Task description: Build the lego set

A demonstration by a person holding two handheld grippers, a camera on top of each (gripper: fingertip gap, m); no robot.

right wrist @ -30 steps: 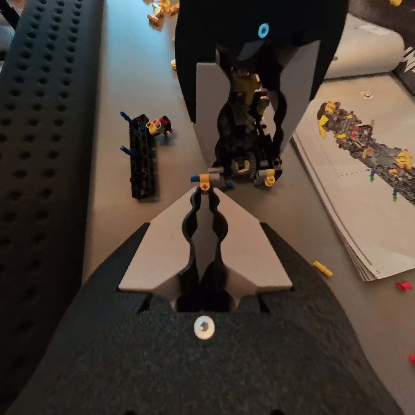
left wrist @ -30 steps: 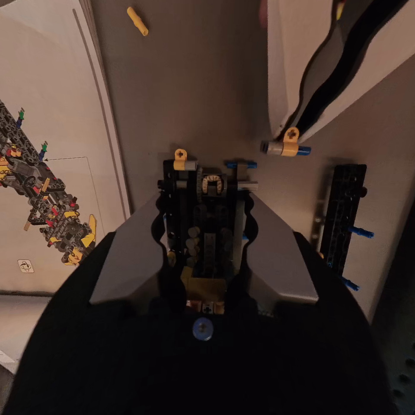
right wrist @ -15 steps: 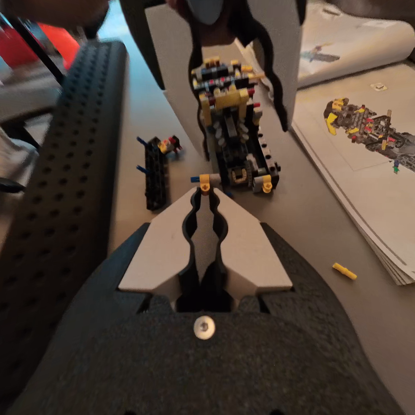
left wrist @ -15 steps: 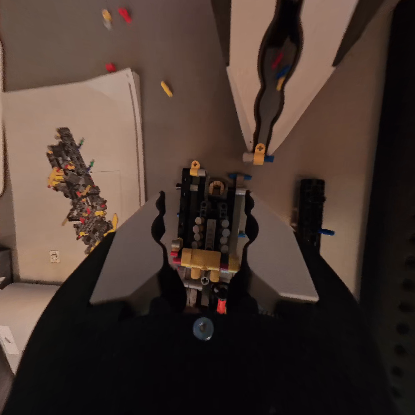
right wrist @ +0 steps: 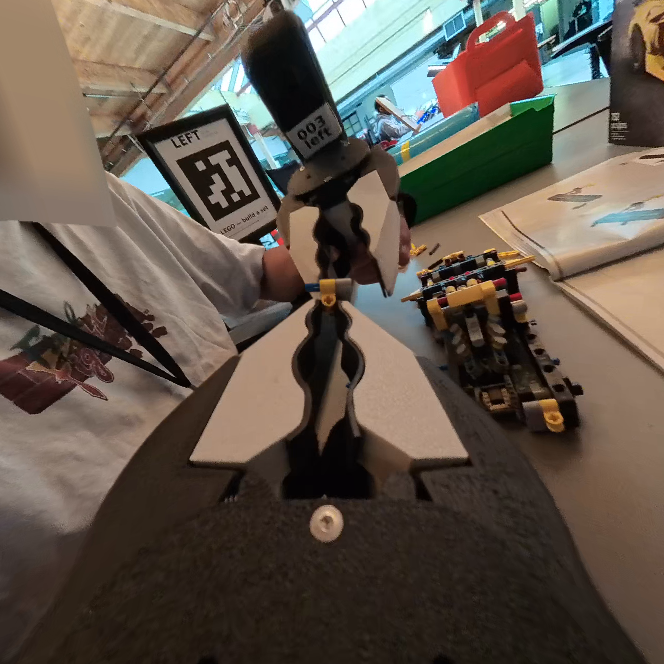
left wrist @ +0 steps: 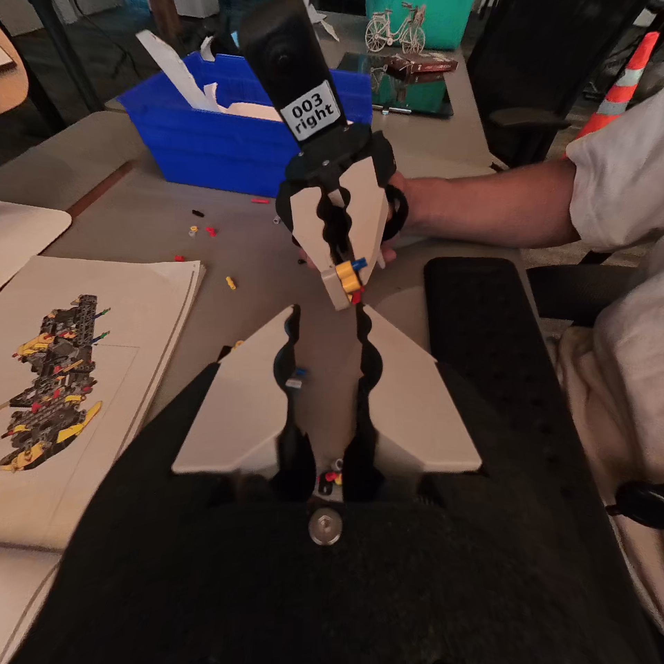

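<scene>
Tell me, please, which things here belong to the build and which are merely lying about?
Belongs to the build:
- yellow connector piece in the right tongs
- chassis assembly
- instruction booklet
- left tongs, open

Lying about:
- blue bin
- green tray
- traffic cone

The grey table (left wrist: 143,201) carries an open instruction booklet (left wrist: 118,323) near its left edge and a blue bin (left wrist: 215,143) toward the far edge. Small loose pieces (left wrist: 230,282) lie scattered between them, and the partly built model (right wrist: 503,341) rests beside a second open booklet (right wrist: 593,222)
</scene>
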